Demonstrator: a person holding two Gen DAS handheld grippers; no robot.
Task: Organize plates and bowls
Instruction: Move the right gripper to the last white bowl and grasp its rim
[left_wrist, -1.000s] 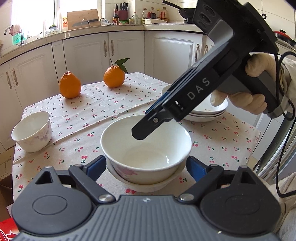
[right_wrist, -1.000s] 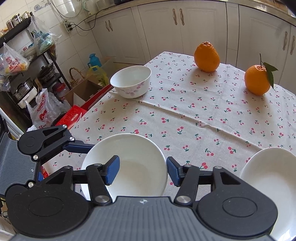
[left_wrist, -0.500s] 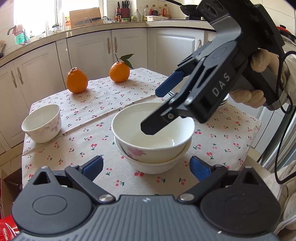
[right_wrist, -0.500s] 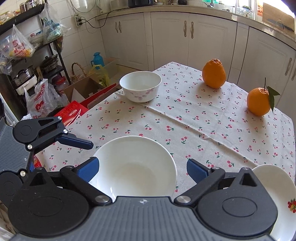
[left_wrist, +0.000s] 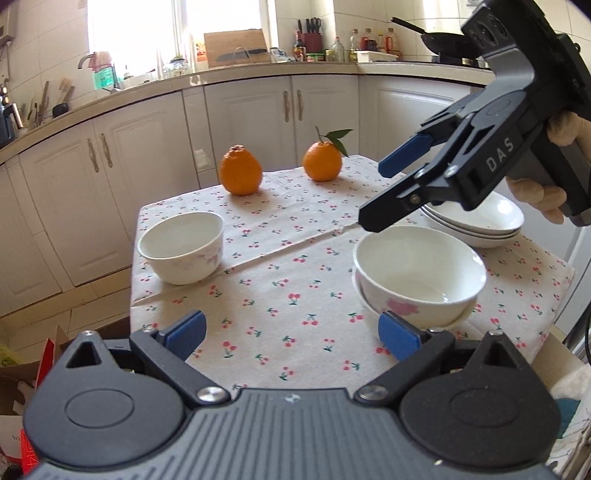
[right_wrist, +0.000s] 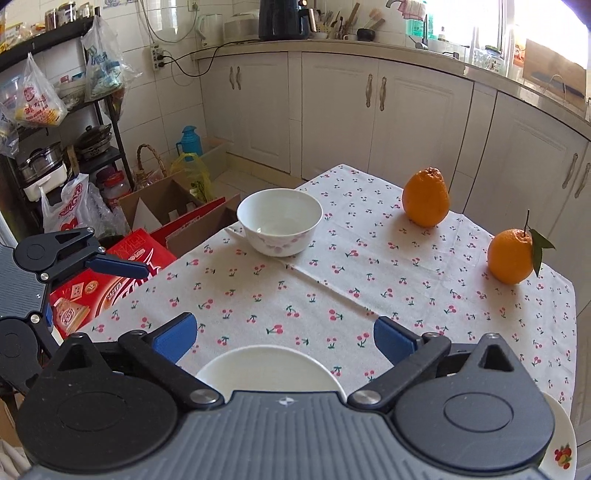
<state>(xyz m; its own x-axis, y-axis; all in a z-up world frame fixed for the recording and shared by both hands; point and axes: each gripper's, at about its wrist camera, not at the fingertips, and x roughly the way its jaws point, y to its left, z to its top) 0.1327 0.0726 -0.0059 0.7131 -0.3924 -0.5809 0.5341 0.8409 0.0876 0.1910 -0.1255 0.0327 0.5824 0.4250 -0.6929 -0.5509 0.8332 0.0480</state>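
Two white bowls sit nested as one stack (left_wrist: 419, 273) on the cherry-print tablecloth (left_wrist: 295, 295). My right gripper (left_wrist: 384, 192) hovers open just above the stack's far rim, touching nothing. In the right wrist view only the stack's rim (right_wrist: 266, 369) shows below the right gripper (right_wrist: 284, 338), whose pads stand wide apart. My left gripper (left_wrist: 291, 336) is open and empty, left of the stack. A third white bowl (left_wrist: 183, 251) (right_wrist: 279, 221) stands alone near the table's far left edge. A stack of shallow plates (left_wrist: 476, 221) sits at the right behind the bowls.
Two oranges (left_wrist: 240, 171) (left_wrist: 322, 160) rest at the back of the table. A plate with a fruit print (right_wrist: 561, 443) lies by the right wrist. Cardboard and red boxes (right_wrist: 122, 273) crowd the floor beyond the table's left edge. White cabinets (left_wrist: 251, 122) line the walls.
The right gripper opened and let go of the upper bowl, which stays nested in the lower one. Both grippers drew back and up; the left one swung left, away from the stack.
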